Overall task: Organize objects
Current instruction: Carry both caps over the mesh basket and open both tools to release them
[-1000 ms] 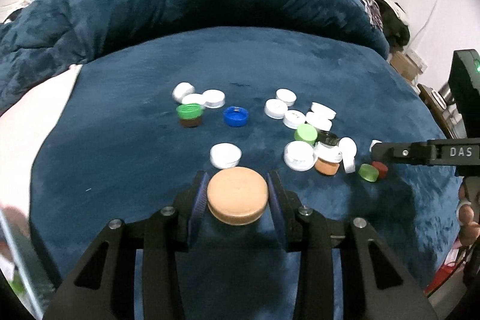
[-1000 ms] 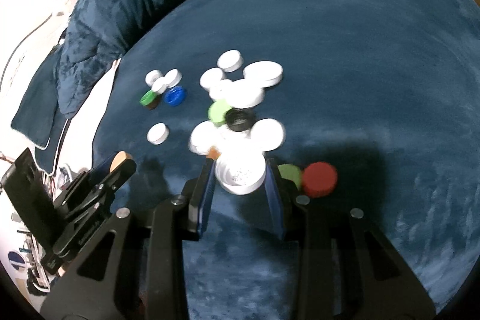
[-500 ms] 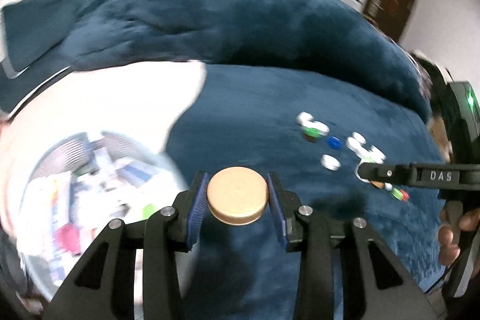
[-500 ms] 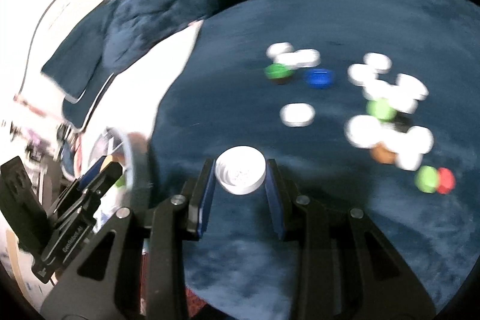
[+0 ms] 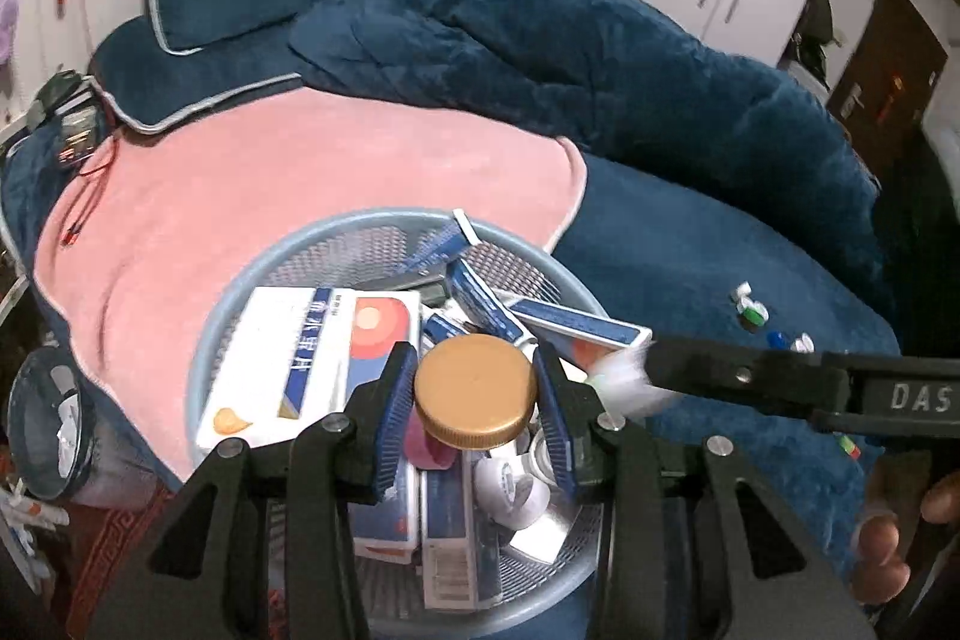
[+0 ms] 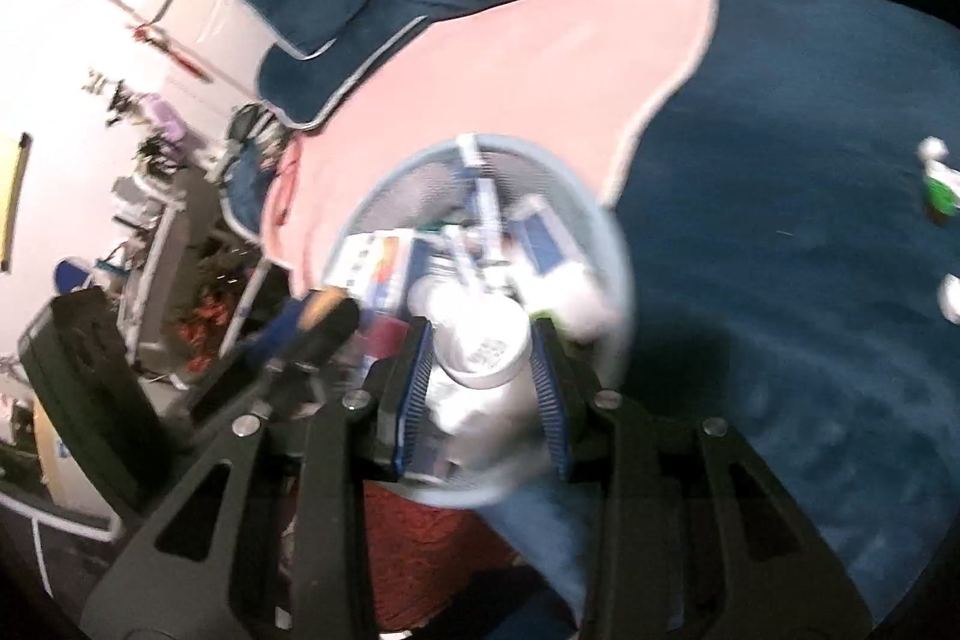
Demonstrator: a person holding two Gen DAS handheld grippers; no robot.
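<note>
Transport of both caps is complete: since a second ago, both grippers have been carried away from the scattered bottle caps (image 5: 774,325) on the dark blue plush blanket (image 5: 690,256) and are now positioned over the round light-blue mesh basket (image 5: 336,244). Release into the basket is judged to be the next step. The left gripper (image 5: 474,388) is clamped on a flat, round, gold-tan screw cap (image 5: 475,383) above the basket's boxes. The right gripper (image 6: 483,346) is clamped on a white round plastic cap (image 6: 483,340), blurred, above the basket's near rim.
</note>
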